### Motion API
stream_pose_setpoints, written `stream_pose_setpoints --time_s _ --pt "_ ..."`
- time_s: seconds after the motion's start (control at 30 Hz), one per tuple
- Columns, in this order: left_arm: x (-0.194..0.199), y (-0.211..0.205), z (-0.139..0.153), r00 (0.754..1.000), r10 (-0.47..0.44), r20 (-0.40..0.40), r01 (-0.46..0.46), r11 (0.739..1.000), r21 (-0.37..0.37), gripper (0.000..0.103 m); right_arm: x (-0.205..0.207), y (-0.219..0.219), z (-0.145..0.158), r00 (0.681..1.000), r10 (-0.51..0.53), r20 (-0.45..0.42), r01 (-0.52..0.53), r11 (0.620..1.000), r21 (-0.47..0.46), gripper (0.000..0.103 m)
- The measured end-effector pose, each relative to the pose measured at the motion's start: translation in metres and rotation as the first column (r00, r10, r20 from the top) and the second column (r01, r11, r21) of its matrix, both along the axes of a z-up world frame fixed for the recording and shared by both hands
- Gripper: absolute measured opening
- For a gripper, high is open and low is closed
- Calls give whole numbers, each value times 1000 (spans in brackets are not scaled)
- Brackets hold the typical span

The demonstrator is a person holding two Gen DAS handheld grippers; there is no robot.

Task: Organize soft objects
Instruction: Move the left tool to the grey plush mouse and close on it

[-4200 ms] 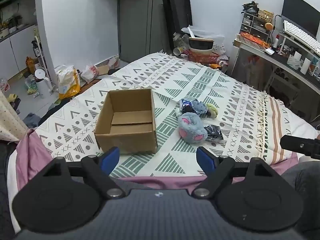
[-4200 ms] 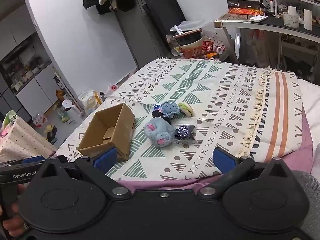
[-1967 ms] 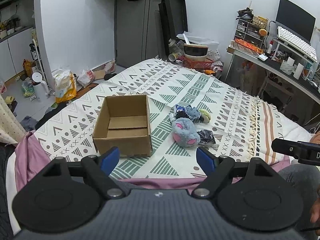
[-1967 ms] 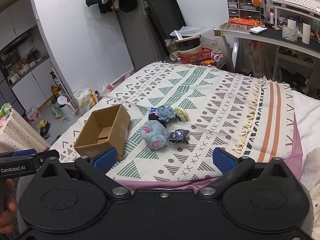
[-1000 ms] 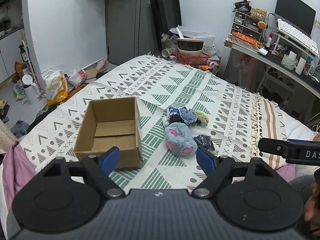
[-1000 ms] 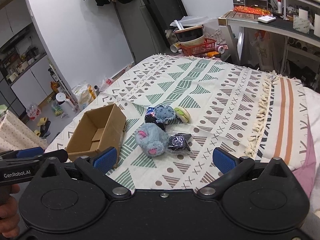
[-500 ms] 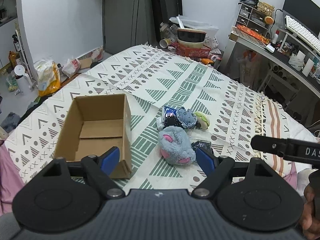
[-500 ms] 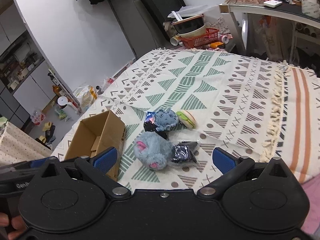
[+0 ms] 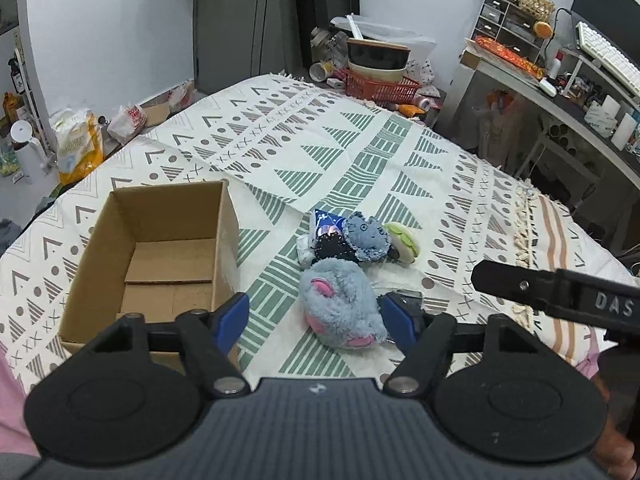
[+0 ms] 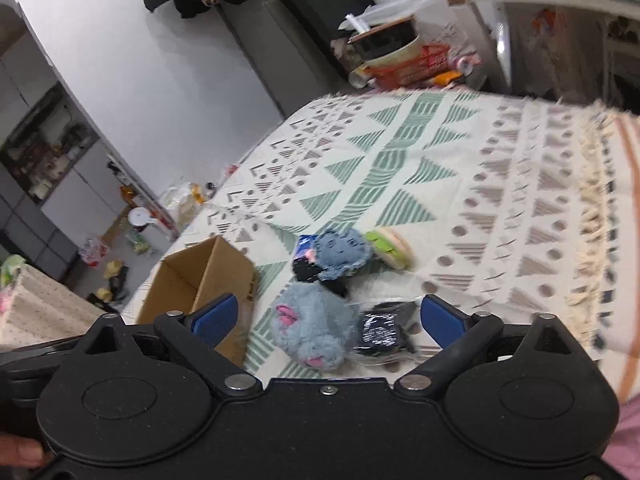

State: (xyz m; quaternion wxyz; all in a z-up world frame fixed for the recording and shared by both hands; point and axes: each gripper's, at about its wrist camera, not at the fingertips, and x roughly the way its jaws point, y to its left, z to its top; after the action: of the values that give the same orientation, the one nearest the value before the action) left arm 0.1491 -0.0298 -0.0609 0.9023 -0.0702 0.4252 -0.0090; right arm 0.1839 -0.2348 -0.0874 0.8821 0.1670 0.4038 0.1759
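Note:
An open brown cardboard box sits empty on the patterned bedspread. Right of it lies a pile of soft things: a fluffy grey plush with pink ears, a smaller blue-grey plush, a green-and-cream burger-like toy and a dark item in clear wrap. My left gripper is open, its blue pads either side of the grey plush, above it. My right gripper is open over the same pile.
A desk with a keyboard and clutter stands at the right. A red basket with bowls sits past the bed's far edge. Bags and a white kettle are on the floor at the left.
Both grippers have moved forward and down toward the pile of plush toys, which now looms larger. Both stay open; the right wrist view is blurred by motion.

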Motion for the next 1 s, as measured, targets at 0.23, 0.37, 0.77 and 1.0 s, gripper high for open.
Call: stream_pose_setpoints --time_s 0.23,0.37,0.77,1.0 --pt "22 -2 -24 999 -2 -43 1 1000 -15 51 19 4 -29 997 24 -80 -17 997 81 74" --pt "32 -4 -37 998 5 -65 -7 999 -35 37 30 0 -41 993 26 -119 -8 990 144 62" --pt "62 -2 -67 992 18 -127 -27 997 -71 25 59 9 -74 973 79 -217 -22 967 253 38" --pt "77 0 -90 983 39 -181 -54 995 -80 25 66 12 -86 962 78 -260 0 958 286 38"
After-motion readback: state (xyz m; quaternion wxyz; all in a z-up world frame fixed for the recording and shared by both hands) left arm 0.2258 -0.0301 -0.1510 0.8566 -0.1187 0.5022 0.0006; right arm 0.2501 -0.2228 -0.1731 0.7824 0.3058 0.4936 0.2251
